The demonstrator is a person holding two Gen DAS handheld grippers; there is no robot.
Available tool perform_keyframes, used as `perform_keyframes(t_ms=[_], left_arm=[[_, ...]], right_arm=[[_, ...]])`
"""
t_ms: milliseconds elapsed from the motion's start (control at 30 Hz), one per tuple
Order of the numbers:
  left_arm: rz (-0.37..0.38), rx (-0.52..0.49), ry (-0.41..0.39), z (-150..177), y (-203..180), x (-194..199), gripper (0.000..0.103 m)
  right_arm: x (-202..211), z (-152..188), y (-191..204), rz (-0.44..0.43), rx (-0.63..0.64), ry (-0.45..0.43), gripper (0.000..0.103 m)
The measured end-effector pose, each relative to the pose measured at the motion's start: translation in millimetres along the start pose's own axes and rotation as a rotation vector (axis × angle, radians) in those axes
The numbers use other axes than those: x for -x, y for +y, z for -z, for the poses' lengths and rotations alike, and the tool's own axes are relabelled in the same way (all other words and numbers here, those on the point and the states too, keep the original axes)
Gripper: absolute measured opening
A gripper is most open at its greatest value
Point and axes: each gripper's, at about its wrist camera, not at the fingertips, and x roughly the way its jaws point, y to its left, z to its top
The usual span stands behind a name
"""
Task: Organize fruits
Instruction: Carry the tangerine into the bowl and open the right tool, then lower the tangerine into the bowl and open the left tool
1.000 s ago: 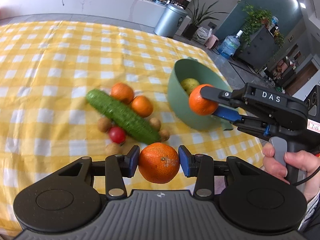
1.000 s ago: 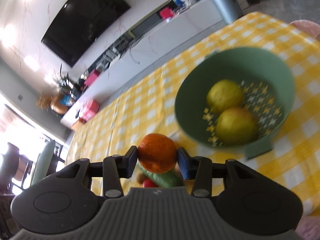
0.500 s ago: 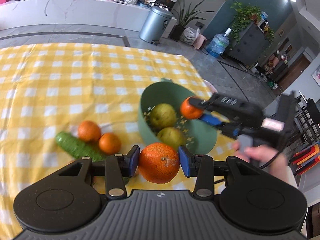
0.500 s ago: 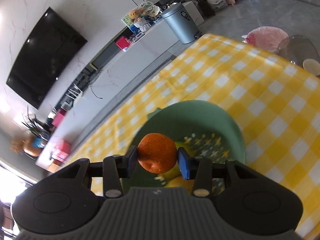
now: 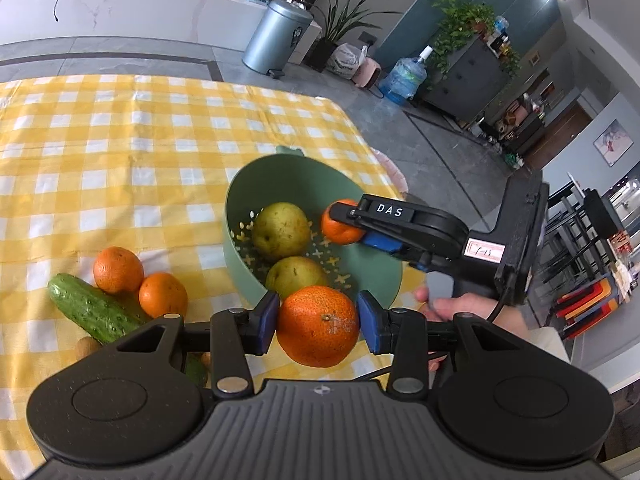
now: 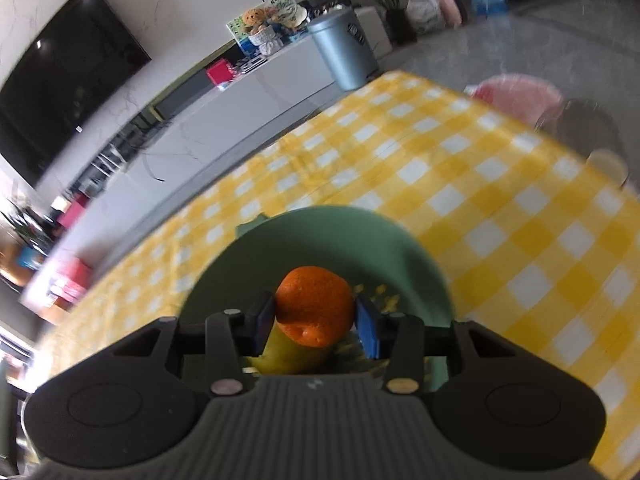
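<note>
The left hand-held gripper [image 5: 318, 325] and right hand-held gripper [image 6: 315, 319] each clamp something, pads pressed inward.

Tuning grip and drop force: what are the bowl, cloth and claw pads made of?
Bowl: likely matte green plastic, moulded handle tab, cut-out drain holes.
Cloth: yellow-white check, woven fabric or vinyl; can't tell.
Pads: blue, dull, probably rubber.

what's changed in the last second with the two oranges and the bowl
The right gripper carried its orange from beside the bowl to inside it, above the pears. The left gripper brought its orange to the bowl's near rim. Both stay clamped; nothing released.
</note>
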Motion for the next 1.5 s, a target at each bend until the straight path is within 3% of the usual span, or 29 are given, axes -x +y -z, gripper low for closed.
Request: perform_keyframes(t_ms=[100,367,467,600,767,933,1100,1500], left_arm=[[-0.023,-0.001,0.008,3,-2,-2,0.048],[-0.053,-0.004,0.013,7,-11,-6,0.048],[-0.051,0.000,0.023,7,-15,-10,0.048],[-0.053,-0.001,0.027,4,-20,-18,0.048],[-0.045,-0.009,0.009,-2,-29,-34,0.048],[-0.033,-0.001,0.004,-12,-38,-58,0.048],[-0.013,-0.006,0.002,-16,-45,-83,0.048],[-0.117,-0.132,0.003,-18,-68,-124,0.050]], right_arm=[[-4,1,-6,0.054,-0.005,0.016,0.042],[-4,2,-6,0.052,-0.008,-0.001,0.044],[2,2,-4,0.040,-0.005,-0.028,0.059],[15,-3,-16,-0.060,-0.089,-0.045,0.062],[45,-5,-39,-0.073,-0.166,-0.138,0.071],[59,-4,-69,-0.070,-0.280,-0.184,0.071],[60,-4,-79,-0.072,-0.293,-0.187,0.071],[60,-1,-87,-0.065,-0.308,-0.177,0.071]])
